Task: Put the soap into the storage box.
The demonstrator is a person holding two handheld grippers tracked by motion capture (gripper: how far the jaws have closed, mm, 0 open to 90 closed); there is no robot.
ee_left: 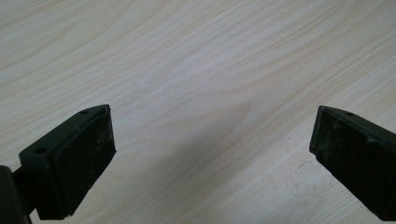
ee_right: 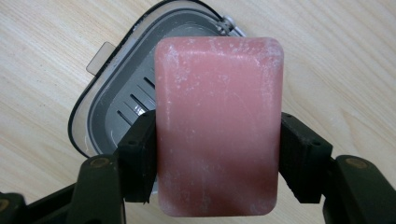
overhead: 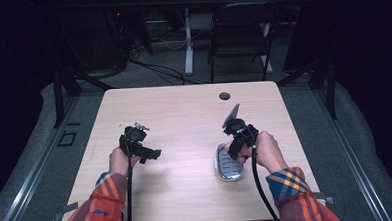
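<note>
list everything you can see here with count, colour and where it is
soap bar: 1, pink, clamped by its long sides in the right tongs, held above the soap dish
soap dish: 1, grey slotted insert in a clear shell, on the table near its right front, by the right hand
table: 1, light wood, centre of the high view, with a round cable hole near its far edge
folding chair: 1, dark, on the floor beyond the table
desk leg: 1, white, beyond the table, left of the chair
left tongs: 1, black, open, nothing between them, over bare table
right tongs: 1, black, shut on the soap bar
sleeves: 2, orange and blue plaid, at the bottom of the high view
</note>
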